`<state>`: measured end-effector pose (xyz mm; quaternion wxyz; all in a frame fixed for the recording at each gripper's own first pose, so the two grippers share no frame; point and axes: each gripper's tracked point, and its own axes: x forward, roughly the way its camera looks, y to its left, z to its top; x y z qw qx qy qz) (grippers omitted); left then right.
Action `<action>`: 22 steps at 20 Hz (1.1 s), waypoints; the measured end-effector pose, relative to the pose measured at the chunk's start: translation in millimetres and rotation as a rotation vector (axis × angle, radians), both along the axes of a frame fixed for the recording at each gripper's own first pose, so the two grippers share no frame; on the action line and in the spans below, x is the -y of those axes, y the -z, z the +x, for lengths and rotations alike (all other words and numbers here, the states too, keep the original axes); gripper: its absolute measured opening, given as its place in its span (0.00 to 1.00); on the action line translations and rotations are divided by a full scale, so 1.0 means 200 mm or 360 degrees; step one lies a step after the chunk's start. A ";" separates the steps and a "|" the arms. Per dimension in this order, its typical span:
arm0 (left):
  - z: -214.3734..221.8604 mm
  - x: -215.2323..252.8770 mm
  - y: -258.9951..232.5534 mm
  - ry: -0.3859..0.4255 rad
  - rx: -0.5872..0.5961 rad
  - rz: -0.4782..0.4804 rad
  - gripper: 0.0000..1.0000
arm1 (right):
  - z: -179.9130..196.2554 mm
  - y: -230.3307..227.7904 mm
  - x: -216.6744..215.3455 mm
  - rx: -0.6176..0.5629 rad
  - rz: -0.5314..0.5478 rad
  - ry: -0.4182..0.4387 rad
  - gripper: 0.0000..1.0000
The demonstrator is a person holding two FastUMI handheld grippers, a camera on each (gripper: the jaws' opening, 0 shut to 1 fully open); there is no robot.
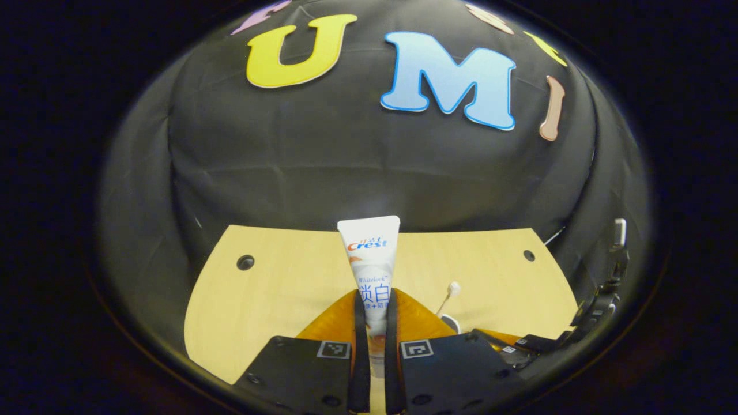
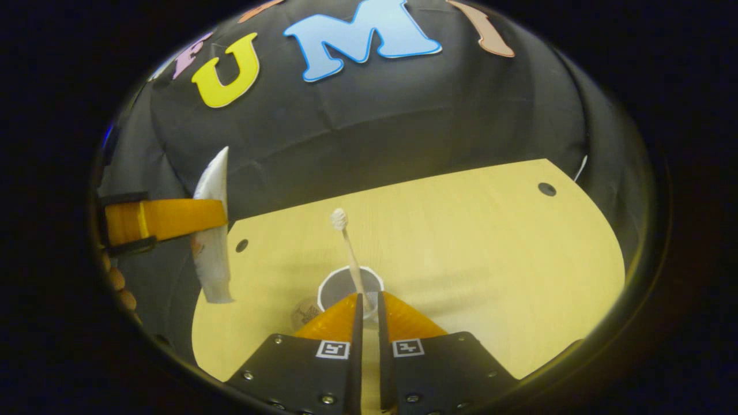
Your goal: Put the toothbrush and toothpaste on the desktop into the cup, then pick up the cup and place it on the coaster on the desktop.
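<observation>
My left gripper (image 1: pixel 375 302) is shut on a white toothpaste tube (image 1: pixel 372 253), which stands upright between its orange fingers above the wooden desktop (image 1: pixel 277 288). In the right gripper view the tube (image 2: pixel 212 242) hangs in the air at the left, clamped by the left gripper (image 2: pixel 214 218). My right gripper (image 2: pixel 369 302) is shut on the handle of a white toothbrush (image 2: pixel 346 242), head up and tilted away. The cup (image 2: pixel 330 288), white-rimmed and dark inside, stands on the desktop just beyond the right fingertips, under the brush handle. A round brownish coaster (image 2: pixel 304 314) lies left of the cup, partly hidden.
The pale desktop (image 2: pixel 490 242) stretches wide to the right of the cup, with small dark holes (image 2: pixel 546 188) near its far corners. A hand (image 2: pixel 118 288) shows below the left gripper. The right gripper's black body (image 1: pixel 519 346) sits at the lower right of the left gripper view.
</observation>
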<state>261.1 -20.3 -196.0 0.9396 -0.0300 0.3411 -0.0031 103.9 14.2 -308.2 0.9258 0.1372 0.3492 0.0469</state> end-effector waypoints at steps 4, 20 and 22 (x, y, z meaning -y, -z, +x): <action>0.12 0.17 0.03 0.0083 0.0020 -0.0044 0.17 | -0.10 0.01 0.14 -0.0023 0.0020 0.0079 0.12; 0.30 0.39 0.31 0.0045 -0.0041 -0.0252 0.17 | -0.42 0.18 0.65 -0.0158 0.0000 0.0354 0.12; 0.30 0.39 0.33 0.0019 -0.0046 -0.0272 0.17 | -0.45 0.20 0.68 -0.0172 0.0008 0.0368 0.12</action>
